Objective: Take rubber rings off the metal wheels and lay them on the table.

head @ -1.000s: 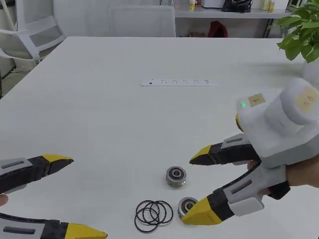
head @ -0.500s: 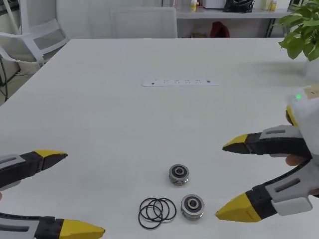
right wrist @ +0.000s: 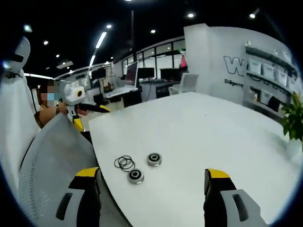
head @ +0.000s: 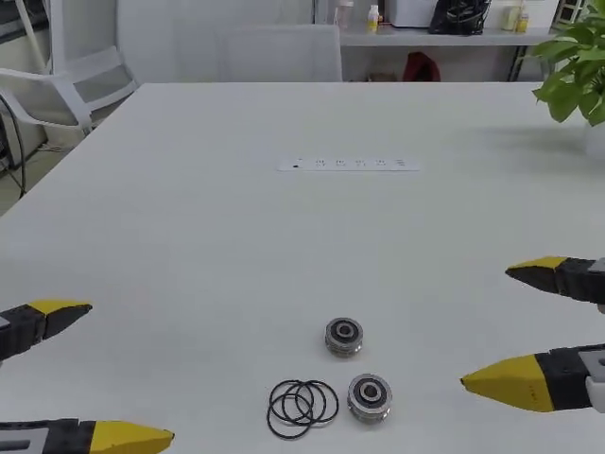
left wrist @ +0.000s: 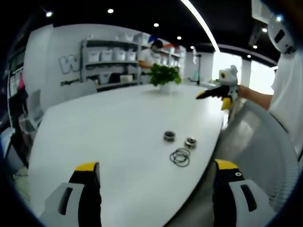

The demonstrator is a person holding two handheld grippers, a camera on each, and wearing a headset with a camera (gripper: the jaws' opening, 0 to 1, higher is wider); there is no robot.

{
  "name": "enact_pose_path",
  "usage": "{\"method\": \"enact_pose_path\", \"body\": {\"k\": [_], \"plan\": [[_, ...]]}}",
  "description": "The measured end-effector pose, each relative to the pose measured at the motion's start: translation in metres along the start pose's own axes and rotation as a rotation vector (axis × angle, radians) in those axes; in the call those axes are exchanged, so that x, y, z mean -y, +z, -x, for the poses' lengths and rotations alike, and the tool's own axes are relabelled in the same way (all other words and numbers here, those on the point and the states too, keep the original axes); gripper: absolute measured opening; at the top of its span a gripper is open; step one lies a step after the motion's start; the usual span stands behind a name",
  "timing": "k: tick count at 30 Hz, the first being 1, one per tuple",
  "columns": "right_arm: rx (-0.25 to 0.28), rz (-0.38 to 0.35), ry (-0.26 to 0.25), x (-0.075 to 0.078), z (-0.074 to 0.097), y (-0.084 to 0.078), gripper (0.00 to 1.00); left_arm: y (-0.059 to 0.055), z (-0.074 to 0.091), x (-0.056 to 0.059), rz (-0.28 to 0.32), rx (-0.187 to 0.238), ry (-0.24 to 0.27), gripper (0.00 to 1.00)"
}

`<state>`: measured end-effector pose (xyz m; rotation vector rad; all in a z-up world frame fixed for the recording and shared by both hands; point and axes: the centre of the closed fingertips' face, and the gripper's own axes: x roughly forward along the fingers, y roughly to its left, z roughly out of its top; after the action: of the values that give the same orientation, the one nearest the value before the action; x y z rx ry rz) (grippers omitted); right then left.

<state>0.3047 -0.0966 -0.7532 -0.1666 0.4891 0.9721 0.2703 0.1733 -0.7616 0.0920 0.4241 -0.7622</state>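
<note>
At the table's near edge the left claw hovers by the left side, its yellow-tipped jaws spread wide with nothing between them. The right claw hangs by the right side, also spread and empty. Between the two, close to the near edge, the rings lie flat on the table in a loose, overlapping pile of thin black loops. Just right of them sits the near wheel; whether it touches the pile I cannot tell. The far wheel sits a little farther in, apart from the near wheel and the rings. Well beyond, toward the far edge, a white strip lies parallel to that edge. A plant stands at the far right corner, and a chair stands off the far left corner.
</note>
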Motion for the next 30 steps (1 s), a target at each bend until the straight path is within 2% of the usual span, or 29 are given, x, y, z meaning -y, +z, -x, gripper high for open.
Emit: {"method": "enact_pose_path", "body": {"k": [3,5,6,9,11,16,23,25,26,28,30], "plan": [[0.023,-0.035,-0.008,-0.001,0.004,-0.005,0.95,-0.002,0.004,-0.001,0.012,0.009,0.016,1.00],[0.026,-0.061,-0.019,0.000,0.005,-0.011,0.95,-0.002,0.007,-0.002,0.019,0.015,0.026,1.00],[0.026,-0.083,-0.042,0.003,0.005,-0.017,0.94,-0.001,0.009,-0.002,0.029,0.026,0.032,1.00],[0.004,-0.111,-0.069,0.004,0.003,-0.033,0.95,0.003,0.013,-0.004,0.066,0.067,0.046,1.00],[0.000,-0.137,-0.082,0.004,0.002,-0.039,0.96,0.004,0.014,-0.005,0.077,0.077,0.057,1.00],[-0.024,-0.180,-0.090,0.002,0.000,-0.055,0.94,-0.002,0.015,-0.006,0.078,0.058,0.062,1.00],[-0.046,-0.226,-0.106,0.001,0.001,-0.068,0.93,-0.008,0.013,-0.004,0.091,0.046,0.058,1.00],[-0.073,-0.221,-0.110,0.001,0.002,-0.073,0.93,-0.016,0.010,-0.005,0.089,0.011,0.058,0.98],[-0.107,-0.215,-0.104,-0.001,0.002,-0.079,0.93,-0.019,0.009,-0.005,0.084,0.002,0.054,0.98],[-0.162,-0.193,-0.100,-0.002,0.002,-0.087,0.92,-0.020,0.008,-0.003,0.089,-0.001,0.047,0.98],[-0.172,-0.175,-0.089,-0.005,0.000,-0.086,0.91,-0.019,0.007,-0.002,0.095,0.006,0.039,0.98]]}}
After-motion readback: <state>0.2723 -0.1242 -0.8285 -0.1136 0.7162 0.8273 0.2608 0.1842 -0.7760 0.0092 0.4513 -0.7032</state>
